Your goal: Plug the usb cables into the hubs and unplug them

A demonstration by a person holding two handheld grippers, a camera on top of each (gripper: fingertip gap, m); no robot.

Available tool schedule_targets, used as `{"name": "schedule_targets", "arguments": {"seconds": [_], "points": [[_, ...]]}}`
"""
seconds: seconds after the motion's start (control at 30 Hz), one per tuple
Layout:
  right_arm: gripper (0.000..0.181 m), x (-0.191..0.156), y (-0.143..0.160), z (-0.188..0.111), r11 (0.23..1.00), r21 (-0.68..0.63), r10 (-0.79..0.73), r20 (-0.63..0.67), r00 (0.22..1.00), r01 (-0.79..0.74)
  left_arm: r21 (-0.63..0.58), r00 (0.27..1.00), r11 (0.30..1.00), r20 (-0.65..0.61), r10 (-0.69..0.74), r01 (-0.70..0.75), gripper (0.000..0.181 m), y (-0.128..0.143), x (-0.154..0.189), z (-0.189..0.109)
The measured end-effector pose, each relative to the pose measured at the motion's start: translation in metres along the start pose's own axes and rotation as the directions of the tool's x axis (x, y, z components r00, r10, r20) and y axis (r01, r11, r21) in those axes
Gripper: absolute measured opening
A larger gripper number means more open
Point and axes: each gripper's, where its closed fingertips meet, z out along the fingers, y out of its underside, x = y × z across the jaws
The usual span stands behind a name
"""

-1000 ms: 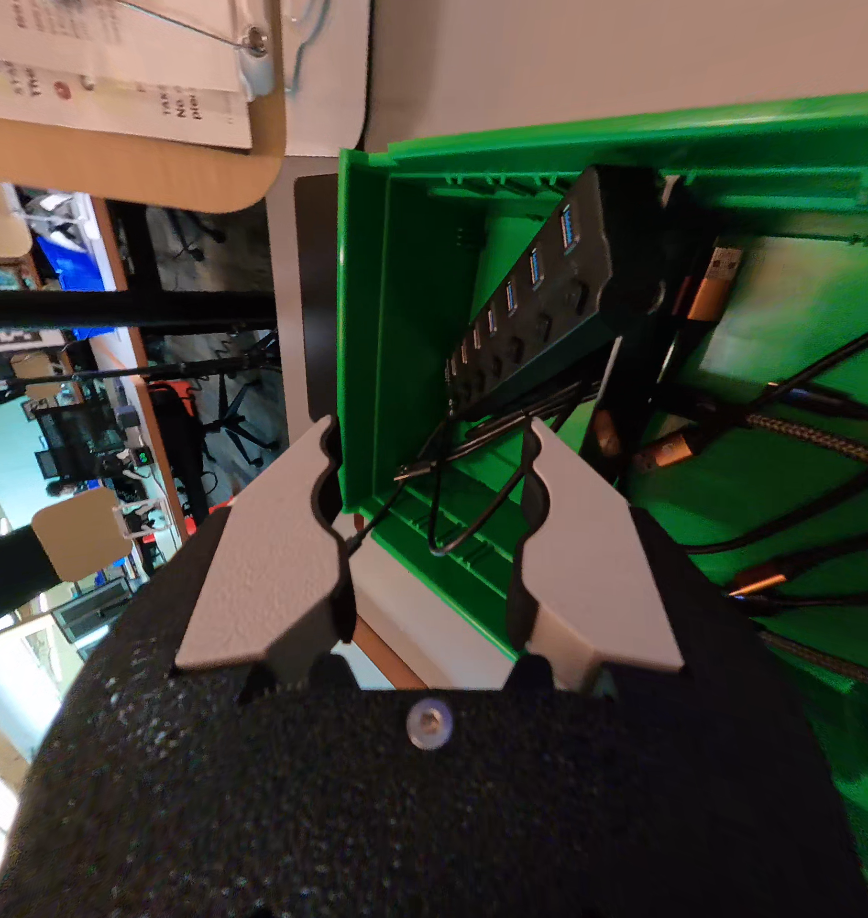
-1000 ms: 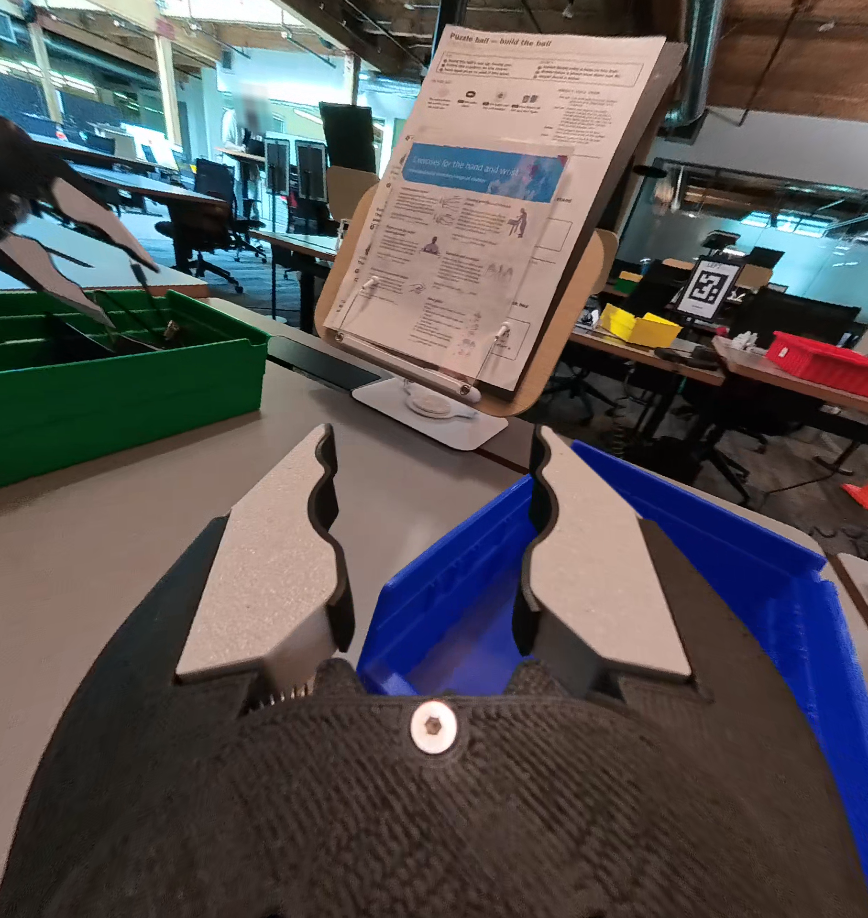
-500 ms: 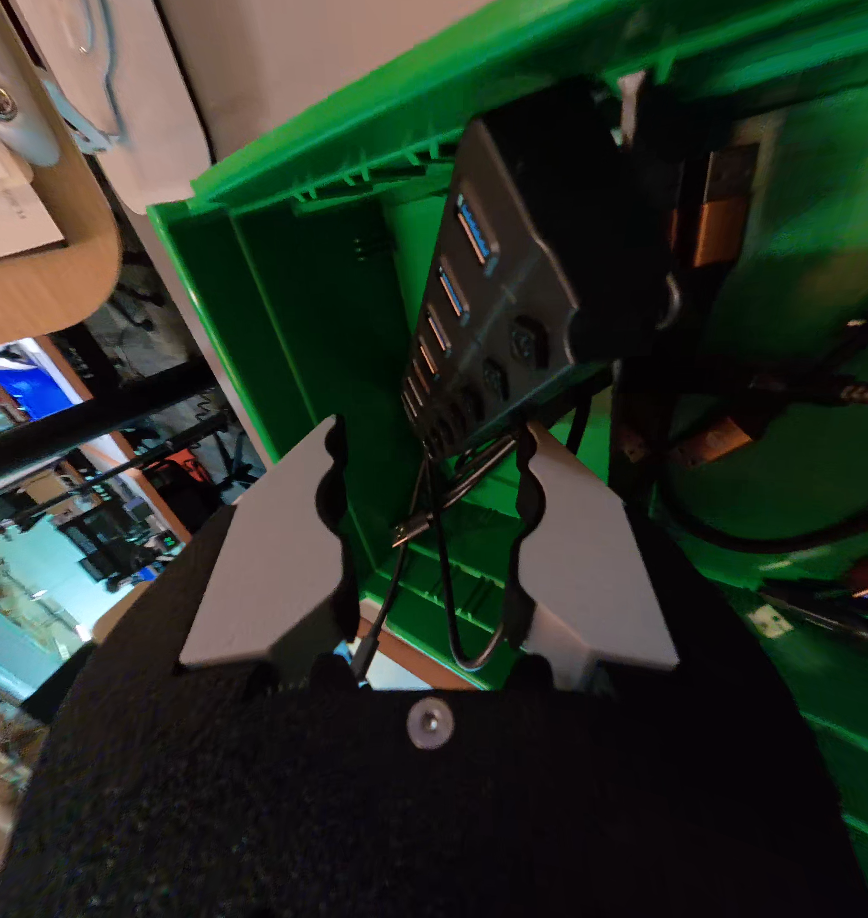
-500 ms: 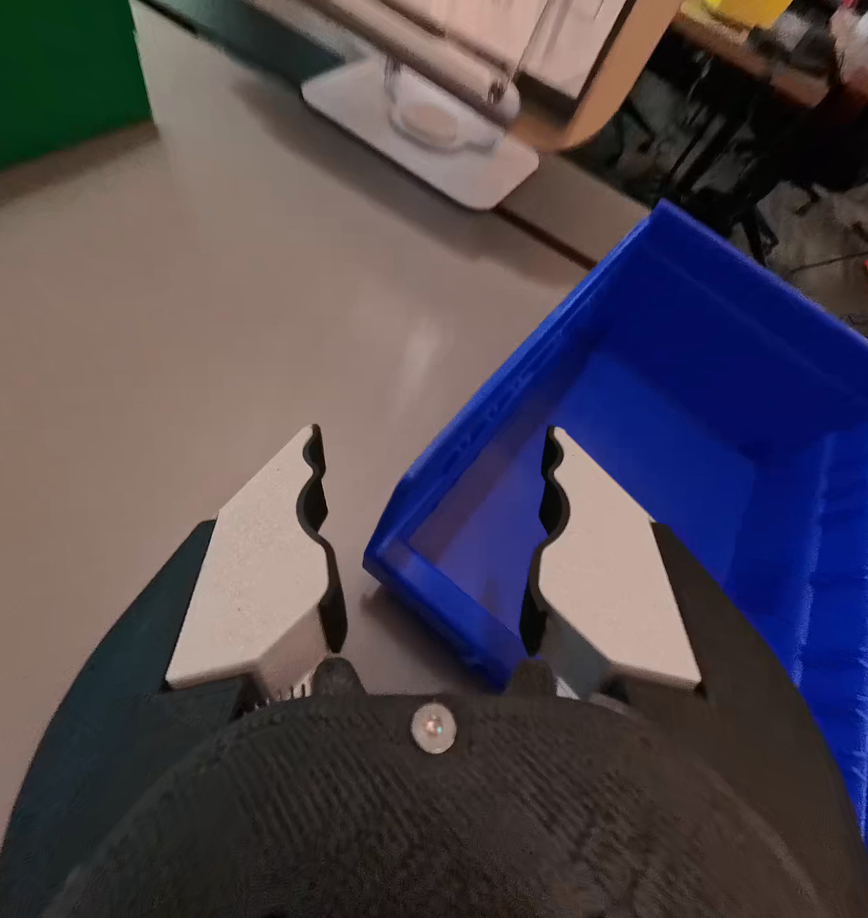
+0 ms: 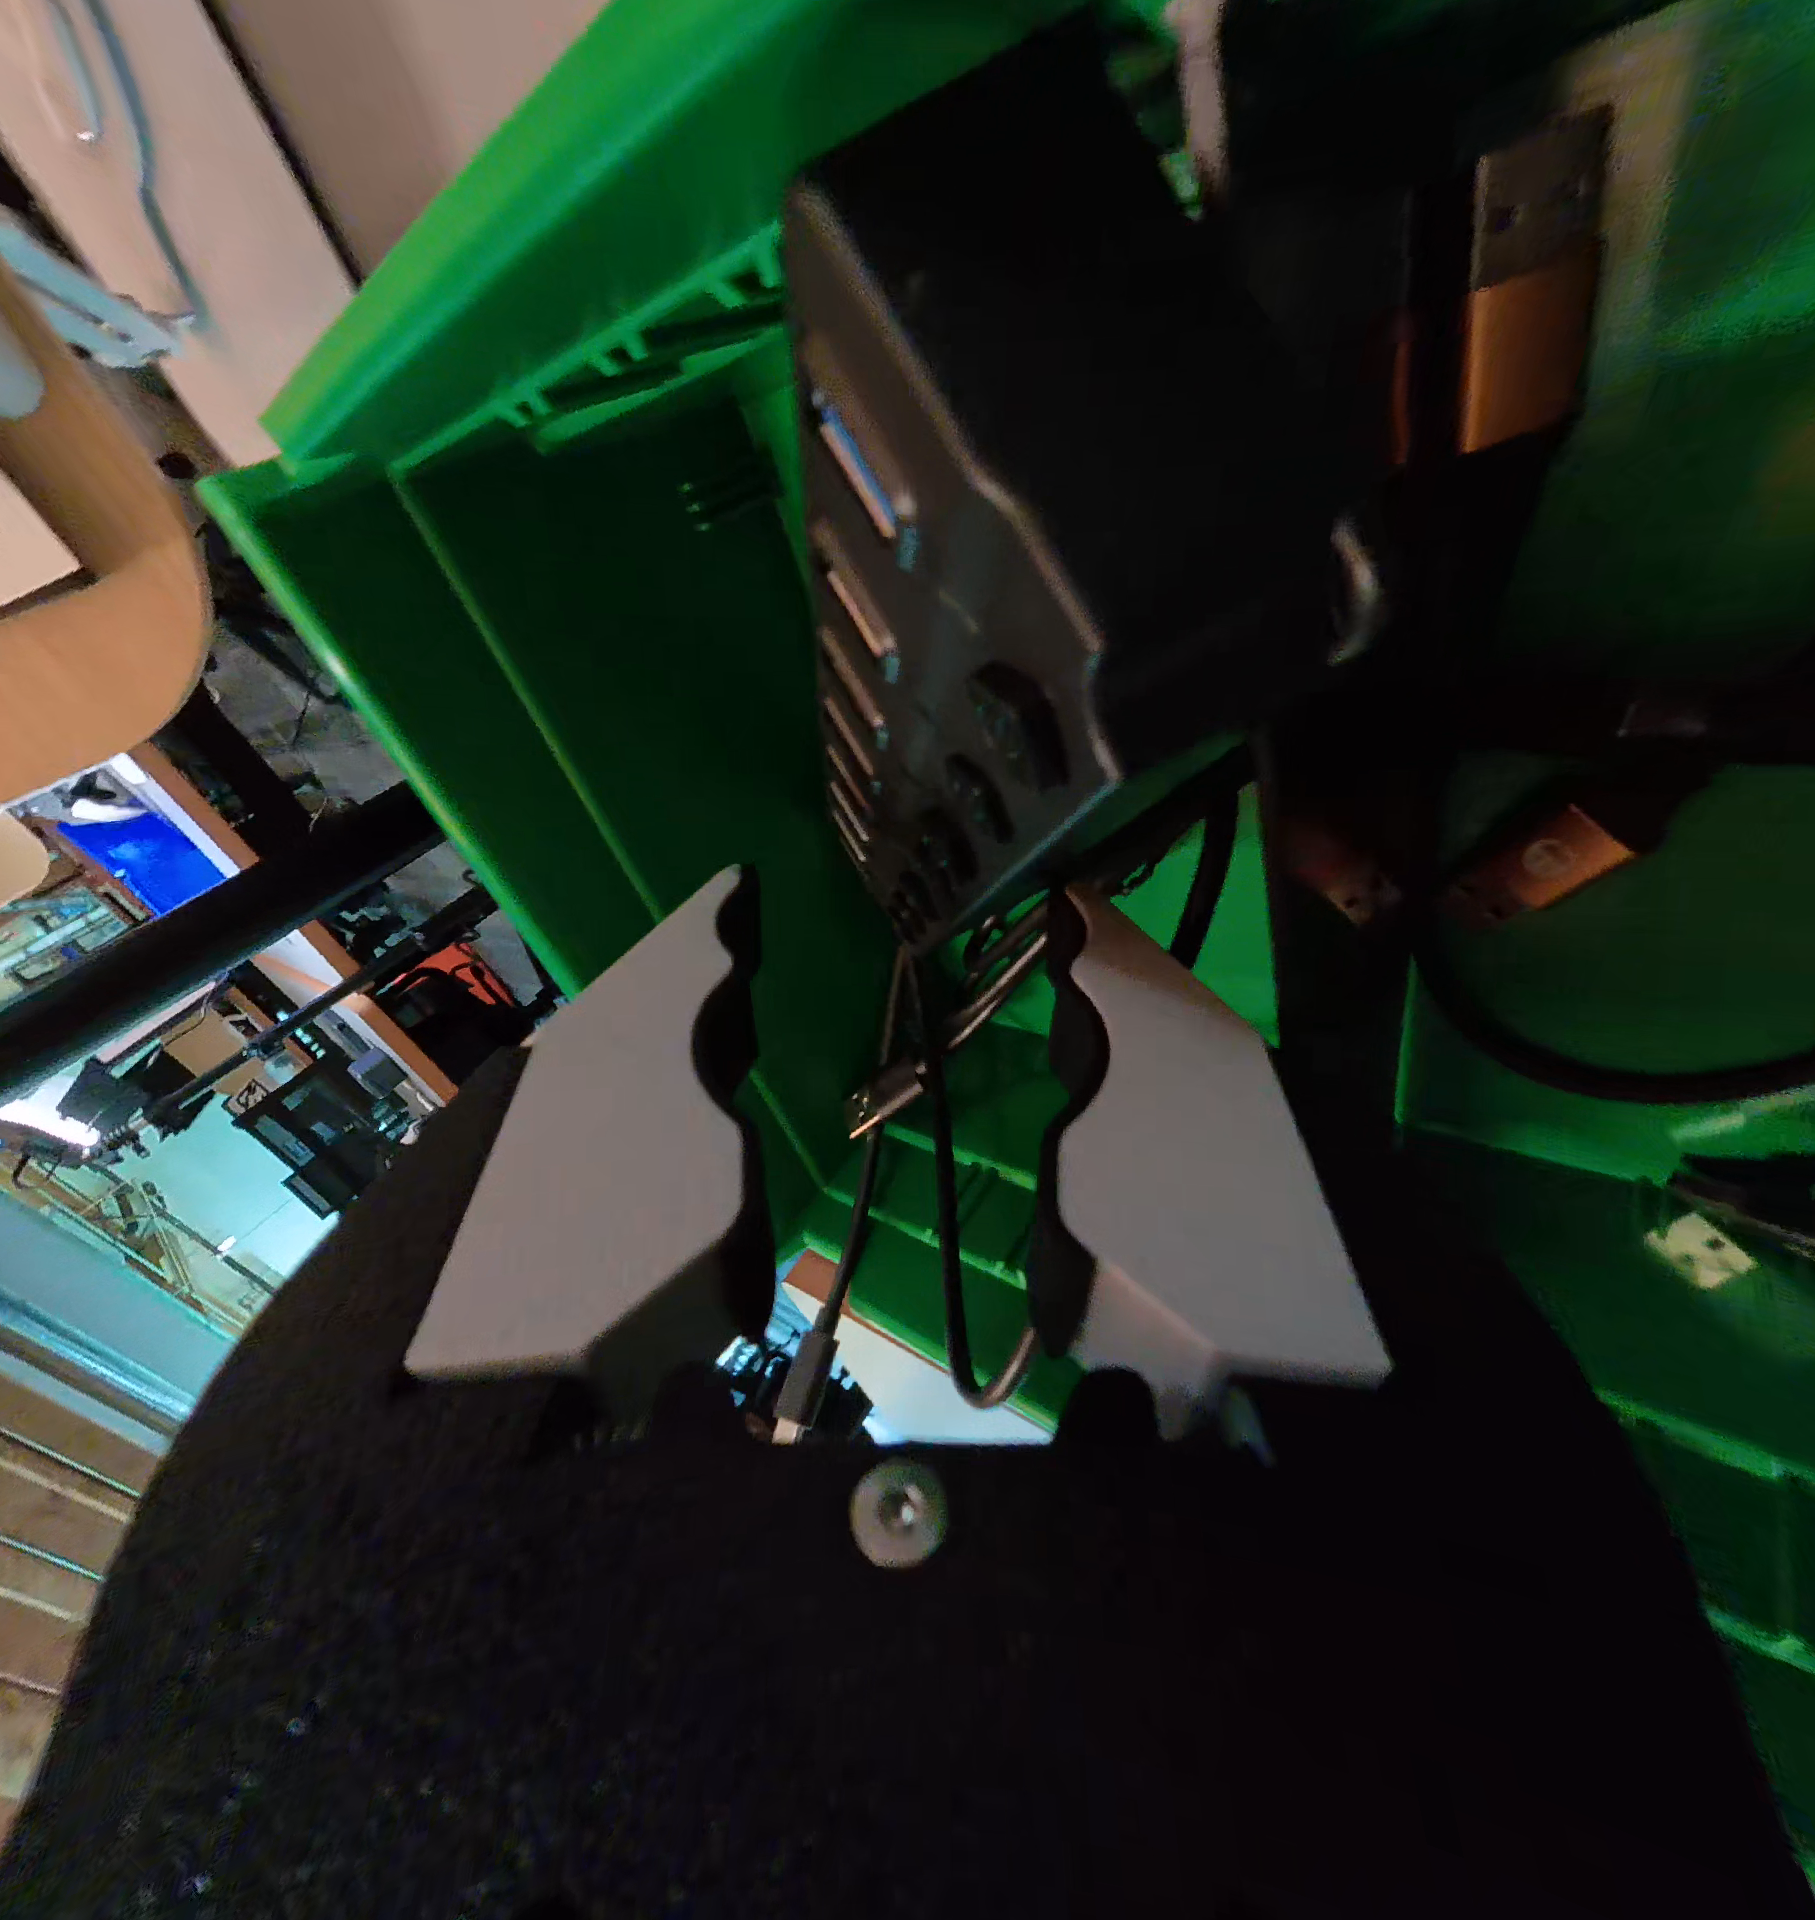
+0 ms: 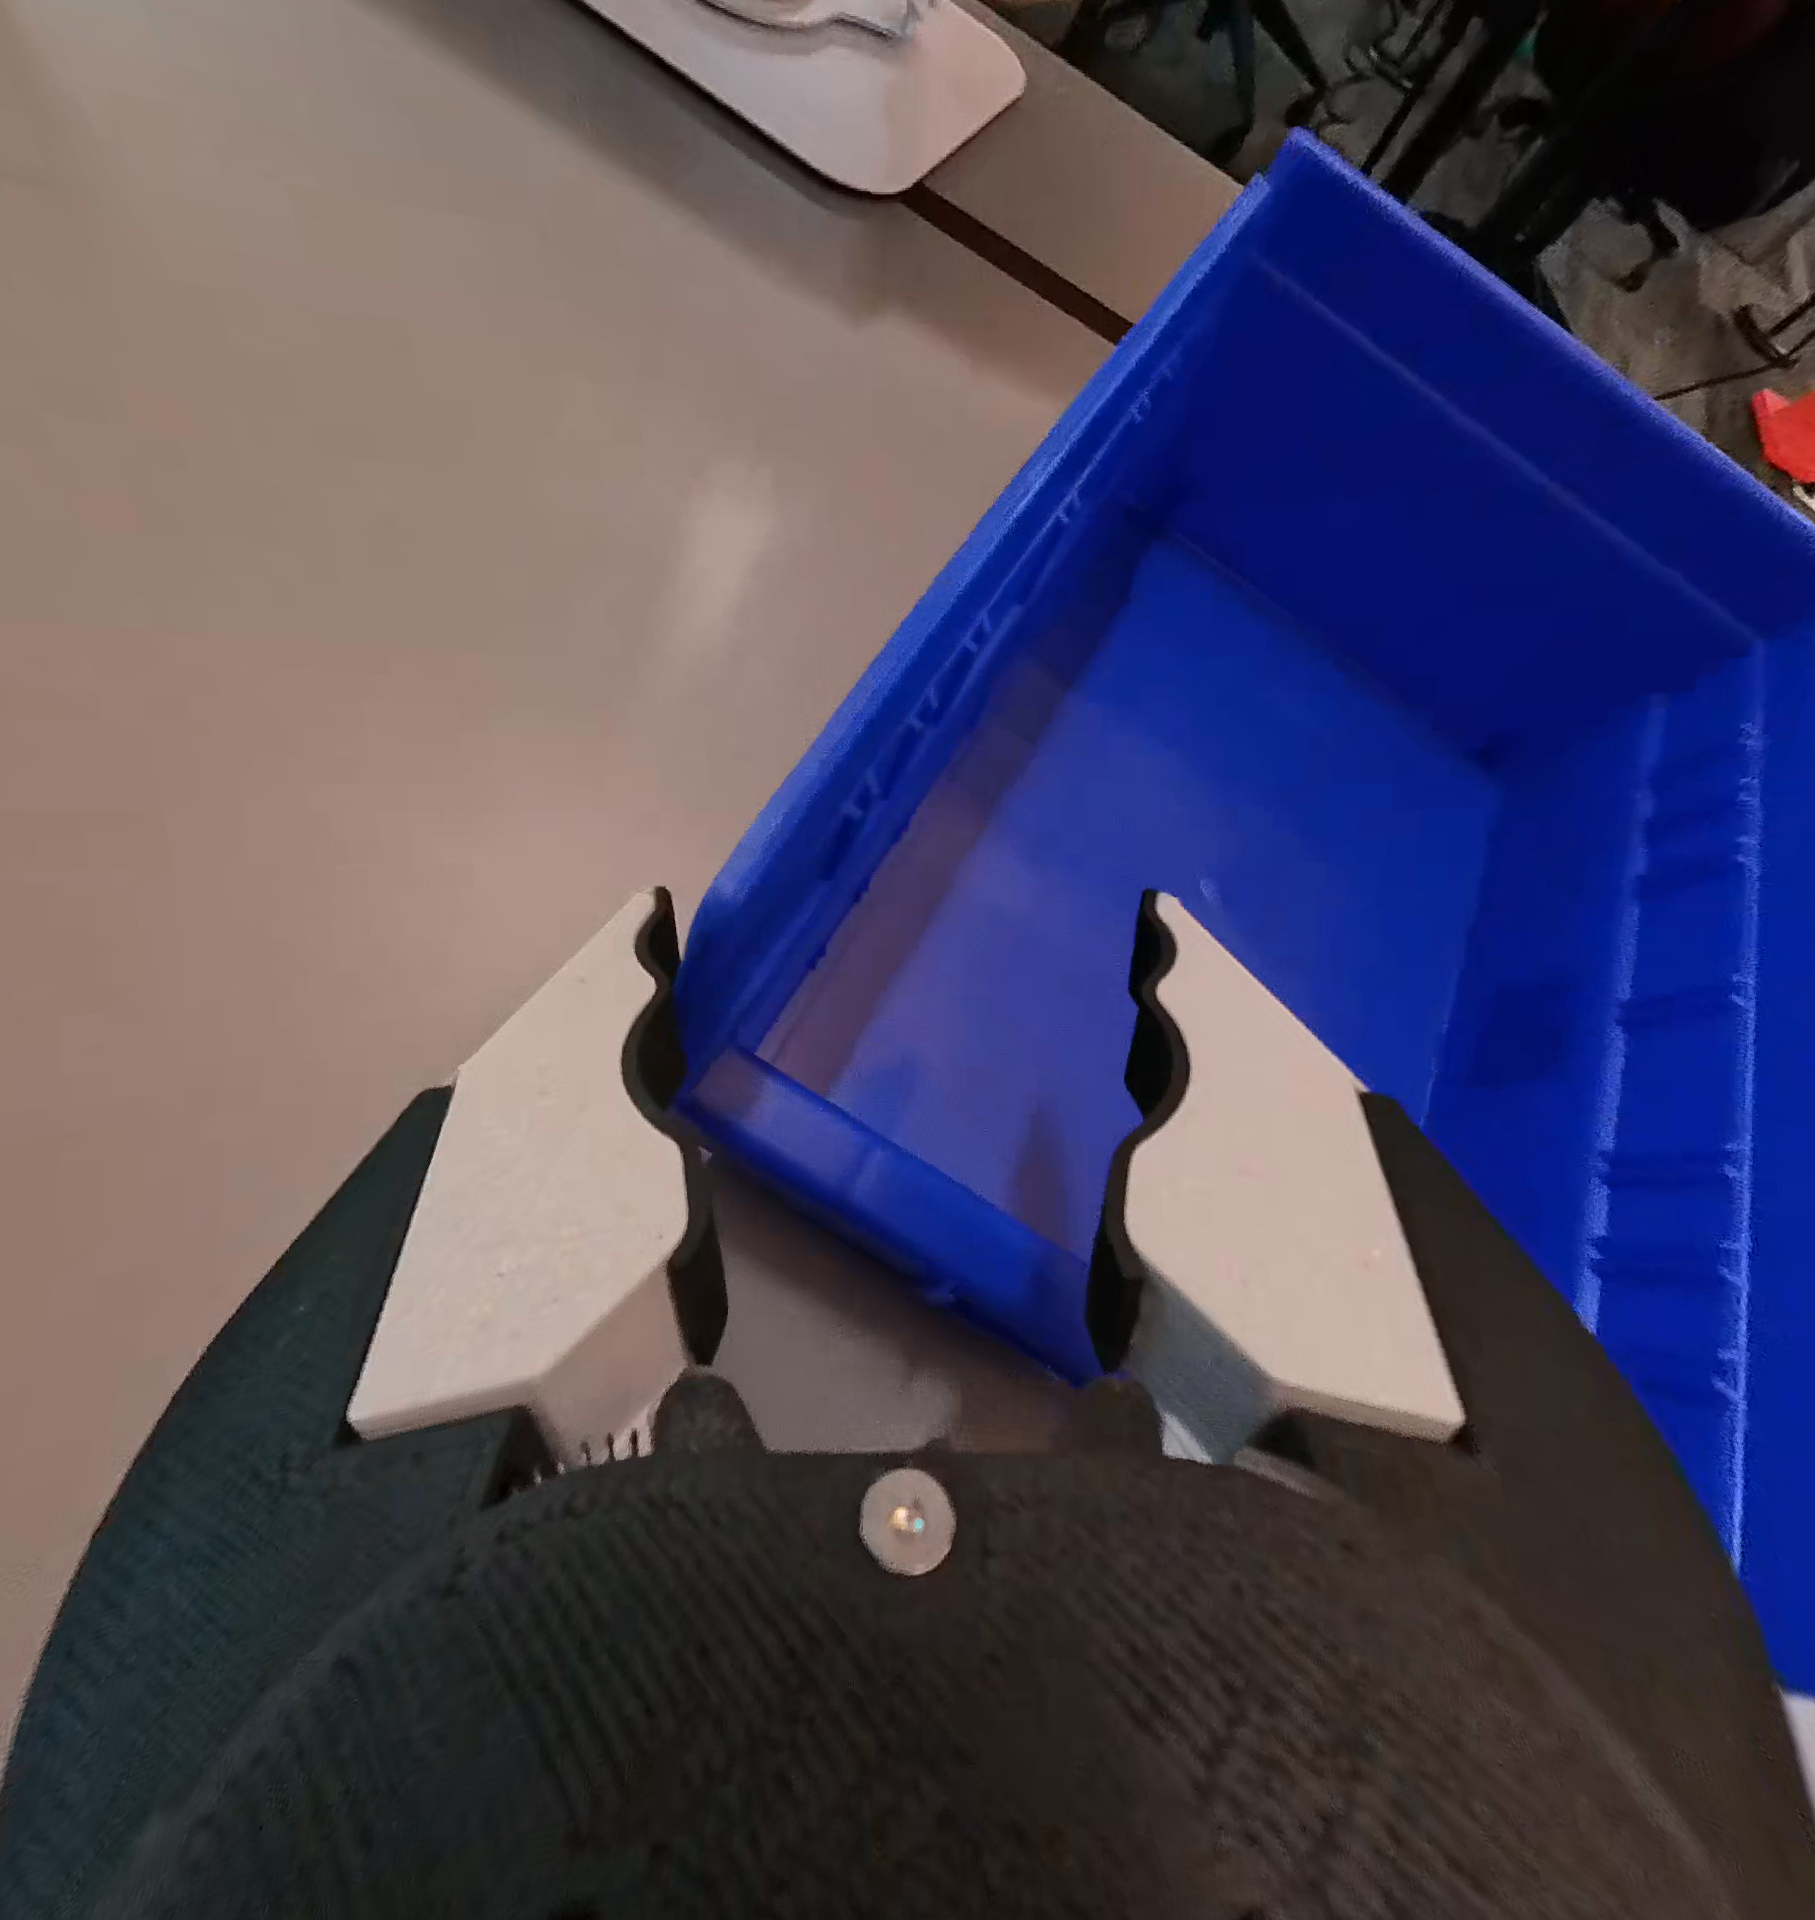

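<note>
A smooth grey-beige bench [image 6: 363, 623] carries an open blue bin [image 6: 1350, 436], its near corner facing the camera. Beyond the blue bin rests a white stand base [image 6: 830, 94]. A green bin [image 5: 529, 260] also sits on the bench.

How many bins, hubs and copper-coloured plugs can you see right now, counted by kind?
Bins: 2, the green bin and the blue bin.
Hubs: 1, the black hub in the green bin.
Copper plugs: 2 clearly seen, the upper plug and the lower plug; others may be hidden or blurred.
Total: 5
</note>
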Motion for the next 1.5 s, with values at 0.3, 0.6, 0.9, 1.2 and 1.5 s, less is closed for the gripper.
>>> {"name": "schedule_targets", "arguments": {"seconds": [0.3, 0.6, 0.9, 1.2, 1.5], "points": [[0.083, -0.002, 0.001, -0.002, 0.987, -0.043, -0.154, -0.041, 0.987, 0.152, -0.065, 0.992, 0.989, -0.01, 0.129, -0.129, 0.054, 0.0, -0.005, -0.001], [0.085, 0.002, -0.003, -0.006, 0.992, 0.002, -0.128, -0.034, 0.991, 0.128, -0.062, 0.99, 0.989, -0.053, 0.128, -0.132, 0.084, -0.007, -0.013, -0.001], [0.084, 0.001, -0.004, -0.004, 0.991, 0.007, -0.132, -0.03, 0.991, 0.133, -0.07, 0.94, 0.944, -0.144, 0.309, -0.321, 0.071, -0.015, -0.001, 0.008], [0.086, 0.003, -0.006, -0.007, 0.99, 0.017, -0.142, -0.037, 0.989, 0.143, -0.129, 0.963, 0.963, -0.157, 0.217, -0.238, 0.029, -0.002, -0.001, 0.0], [0.086, 0.007, -0.012, -0.013, 0.99, 0.05, -0.13, -0.048, 0.99, 0.133, 0.102, 0.946, 0.946, 0.076, -0.316, 0.308, 0.023, 0.006, -0.053, -0.053]]}}
